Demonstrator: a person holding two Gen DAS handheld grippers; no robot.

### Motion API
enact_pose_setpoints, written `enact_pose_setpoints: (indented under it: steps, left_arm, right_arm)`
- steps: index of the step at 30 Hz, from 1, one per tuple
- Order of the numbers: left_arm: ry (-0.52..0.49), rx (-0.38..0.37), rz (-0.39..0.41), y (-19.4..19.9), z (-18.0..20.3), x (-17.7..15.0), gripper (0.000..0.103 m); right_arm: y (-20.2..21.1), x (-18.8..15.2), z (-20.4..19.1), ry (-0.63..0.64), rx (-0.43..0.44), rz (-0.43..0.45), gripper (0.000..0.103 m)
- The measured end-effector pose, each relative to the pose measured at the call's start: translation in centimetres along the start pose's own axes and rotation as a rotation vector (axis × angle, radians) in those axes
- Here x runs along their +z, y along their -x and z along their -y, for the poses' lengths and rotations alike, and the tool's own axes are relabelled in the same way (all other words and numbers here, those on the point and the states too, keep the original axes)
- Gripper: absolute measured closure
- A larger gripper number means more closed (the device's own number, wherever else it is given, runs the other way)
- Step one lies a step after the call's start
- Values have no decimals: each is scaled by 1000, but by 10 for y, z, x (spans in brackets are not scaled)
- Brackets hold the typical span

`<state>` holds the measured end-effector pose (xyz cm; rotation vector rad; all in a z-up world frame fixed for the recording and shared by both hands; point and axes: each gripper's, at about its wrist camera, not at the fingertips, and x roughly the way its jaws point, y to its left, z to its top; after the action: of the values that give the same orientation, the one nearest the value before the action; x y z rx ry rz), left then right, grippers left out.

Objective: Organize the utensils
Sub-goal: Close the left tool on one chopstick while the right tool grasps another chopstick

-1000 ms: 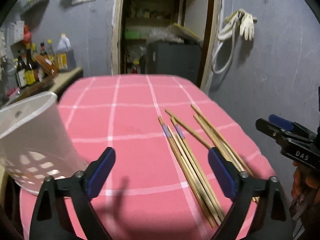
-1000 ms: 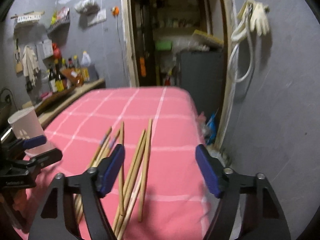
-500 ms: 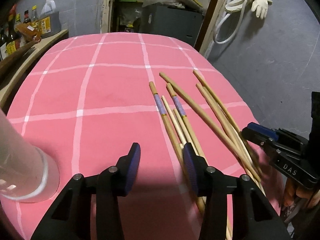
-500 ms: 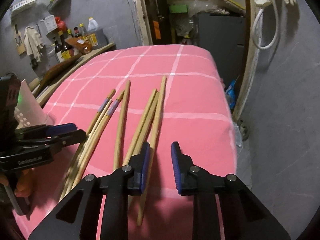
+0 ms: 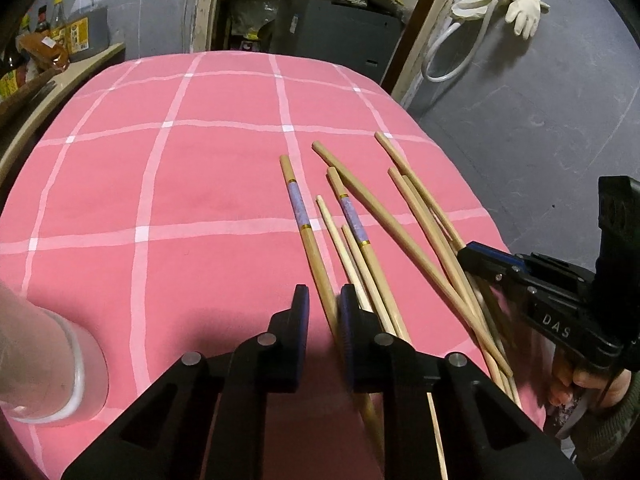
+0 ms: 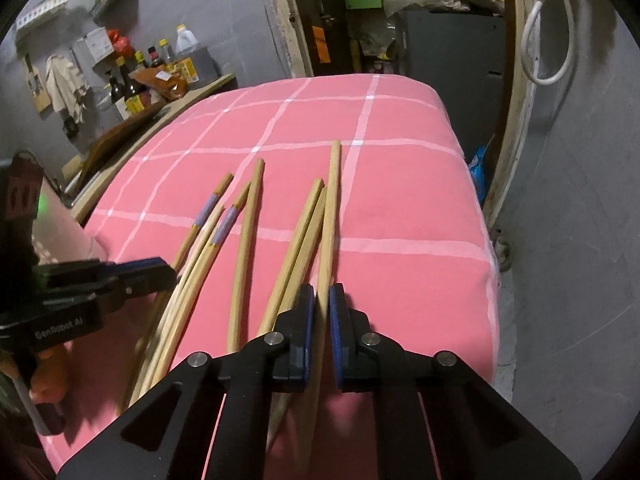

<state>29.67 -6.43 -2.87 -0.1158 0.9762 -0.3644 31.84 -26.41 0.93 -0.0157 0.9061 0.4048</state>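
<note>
Several wooden chopsticks lie fanned out on the pink checked tablecloth [image 5: 180,200]; two carry purple bands. My left gripper [image 5: 323,300] hangs low over the left-most banded chopstick [image 5: 298,208]. Its jaws are closing with that stick between them, and a sliver of cloth still shows beside the left pad. My right gripper [image 6: 319,296] is shut on the long plain chopstick [image 6: 332,200] at the right of the fan. Each gripper also appears in the other's view: the right gripper [image 5: 472,254] and the left gripper [image 6: 160,270]. A white holder [image 5: 48,360] stands at the cloth's left.
Bottles crowd a wooden side counter [image 6: 132,92] on the left. Beyond the table's far end is a doorway with a dark cabinet [image 5: 340,32]. Gloves and a hose [image 5: 520,0] hang on the grey wall. The table's right edge [image 6: 484,240] drops off close to the chopsticks.
Both grippers tipped down and came in over the chopsticks while their jaws narrowed from wide apart. The right one now pinches a plain stick. The white holder slid to the left view's edge.
</note>
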Motion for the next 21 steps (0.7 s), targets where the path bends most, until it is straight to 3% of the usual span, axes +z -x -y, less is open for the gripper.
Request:
enact_pose_setpoints:
  steps: [10, 21]
  left_arm:
    - [33, 3, -11, -2, -2, 6, 95]
    - [35, 11, -44, -10, 1, 15, 94]
  right_arm:
    - [3, 2, 13, -44, -39, 12, 98]
    - [-35, 43, 24, -84, -8, -99, 95]
